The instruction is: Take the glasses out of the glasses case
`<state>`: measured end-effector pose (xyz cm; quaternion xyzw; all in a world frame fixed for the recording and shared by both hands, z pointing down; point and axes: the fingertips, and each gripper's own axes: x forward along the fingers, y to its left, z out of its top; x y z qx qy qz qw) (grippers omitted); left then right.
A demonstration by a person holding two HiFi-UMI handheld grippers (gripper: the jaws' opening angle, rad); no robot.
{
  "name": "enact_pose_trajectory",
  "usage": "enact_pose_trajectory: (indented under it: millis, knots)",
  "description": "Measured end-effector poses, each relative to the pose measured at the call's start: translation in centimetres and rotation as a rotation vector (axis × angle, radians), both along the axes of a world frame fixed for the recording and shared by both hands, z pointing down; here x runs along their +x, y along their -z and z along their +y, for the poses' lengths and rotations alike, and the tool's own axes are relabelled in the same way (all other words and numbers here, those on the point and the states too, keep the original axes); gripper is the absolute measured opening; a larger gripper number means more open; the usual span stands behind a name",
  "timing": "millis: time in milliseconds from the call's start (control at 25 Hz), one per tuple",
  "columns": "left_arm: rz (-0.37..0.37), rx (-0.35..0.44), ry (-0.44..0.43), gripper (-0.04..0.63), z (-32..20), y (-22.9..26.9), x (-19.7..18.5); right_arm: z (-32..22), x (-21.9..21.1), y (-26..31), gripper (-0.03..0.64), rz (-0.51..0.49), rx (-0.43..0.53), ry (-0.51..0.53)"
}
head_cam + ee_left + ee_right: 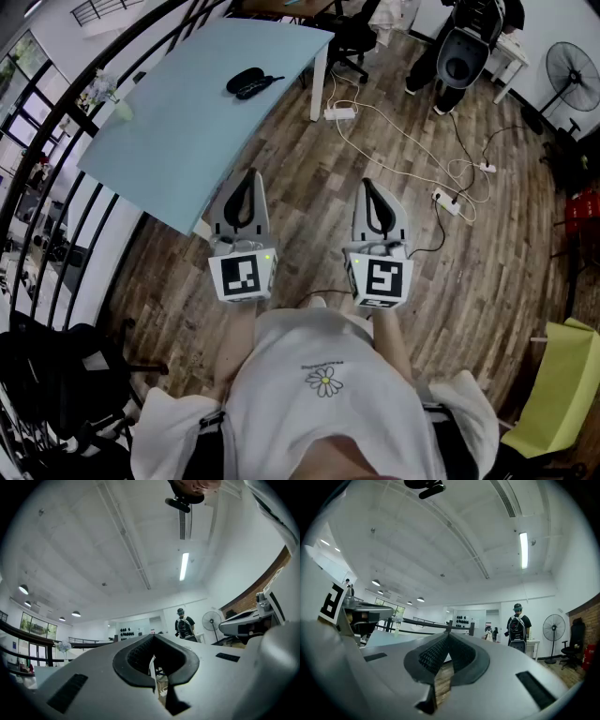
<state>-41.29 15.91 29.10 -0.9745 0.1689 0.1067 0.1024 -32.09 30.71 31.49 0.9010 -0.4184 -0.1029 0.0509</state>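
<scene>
A black glasses case (246, 82) lies on the far part of the light blue table (178, 141), with a thin dark piece sticking out at its right side. Whether the case is open I cannot tell from here. My left gripper (250, 174) hovers over the wooden floor just off the table's near corner, well short of the case, its jaws shut and empty. My right gripper (367, 183) hangs beside it over the floor, also shut with nothing in it. In the gripper views both grippers, left (153, 636) and right (448, 633), point slightly upward at the room and ceiling; the case is not seen there.
White power strips (339, 113) and cables (412, 141) trail across the wood floor beyond my grippers. A standing fan (568, 67) and a yellow chair (562, 389) are at the right, a black chair (66, 375) at the lower left. A person with a backpack (517, 627) stands far off.
</scene>
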Motion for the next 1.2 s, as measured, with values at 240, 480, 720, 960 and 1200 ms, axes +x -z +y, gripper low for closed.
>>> enact_pose_trajectory:
  millis: [240, 480, 720, 960, 1200]
  knots:
    - [0.008, -0.004, 0.004, 0.015, 0.5, 0.0, 0.4, 0.5, 0.3, -0.3, 0.009, 0.012, -0.002, 0.008]
    - [-0.012, -0.005, 0.018, 0.015, 1.0, -0.5, 0.8, 1.5, 1.1, -0.2, 0.009, -0.043, 0.017, 0.031]
    - [-0.037, -0.011, 0.048, 0.015, 1.3, -1.4, 0.3, 2.1, 1.6, -1.5, 0.009, -0.110, 0.045, 0.072]
    - [-0.042, 0.030, 0.090, 0.015, -0.9, -1.5, 1.5, 1.3, 1.9, -0.8, 0.009, -0.093, 0.052, 0.163]
    - [-0.006, 0.061, 0.099, 0.015, -2.5, 0.3, 4.0, 0.3, 4.5, -0.6, 0.009, -0.103, 0.060, 0.178]
